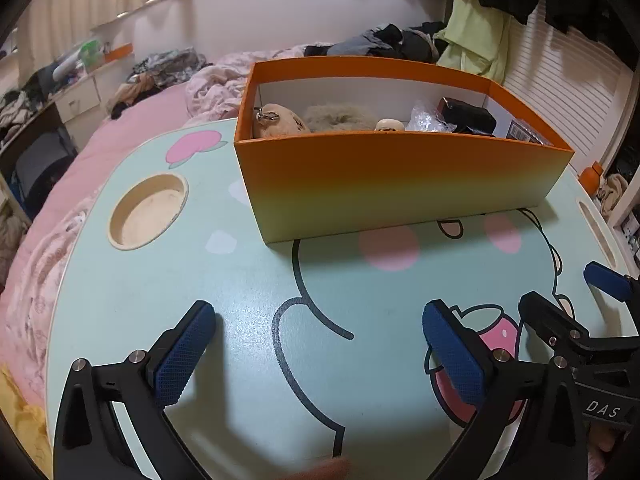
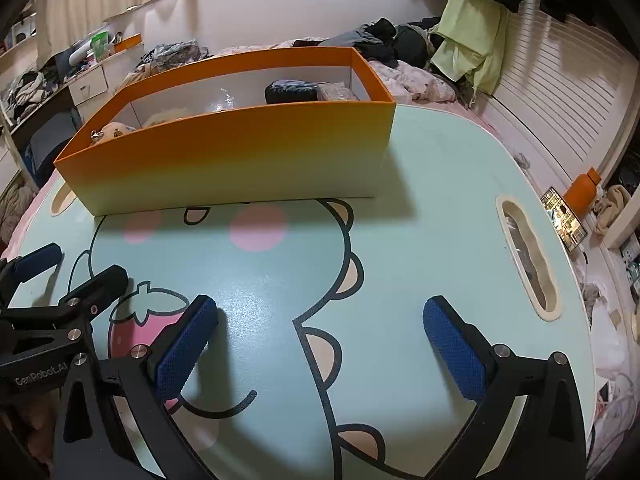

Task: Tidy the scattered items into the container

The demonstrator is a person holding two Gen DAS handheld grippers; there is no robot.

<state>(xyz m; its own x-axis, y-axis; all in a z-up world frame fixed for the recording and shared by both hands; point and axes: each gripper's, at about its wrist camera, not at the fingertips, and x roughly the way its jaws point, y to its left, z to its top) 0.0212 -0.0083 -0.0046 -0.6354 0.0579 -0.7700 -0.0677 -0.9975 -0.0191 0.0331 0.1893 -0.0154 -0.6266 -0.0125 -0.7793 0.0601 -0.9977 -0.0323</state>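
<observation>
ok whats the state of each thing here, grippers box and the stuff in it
left gripper: open, nothing between the fingers
right gripper: open, nothing between the fingers
orange box: upright on the table, no lid on it
beige keychain toy: inside the box
fluffy item: inside the box
clear plastic bag: inside the box
black pouch: inside the box

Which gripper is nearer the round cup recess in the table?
Left. The left gripper hovers open just right of the round cup recess. The right gripper, also open, sits further right, nearer the oval slot.
</observation>
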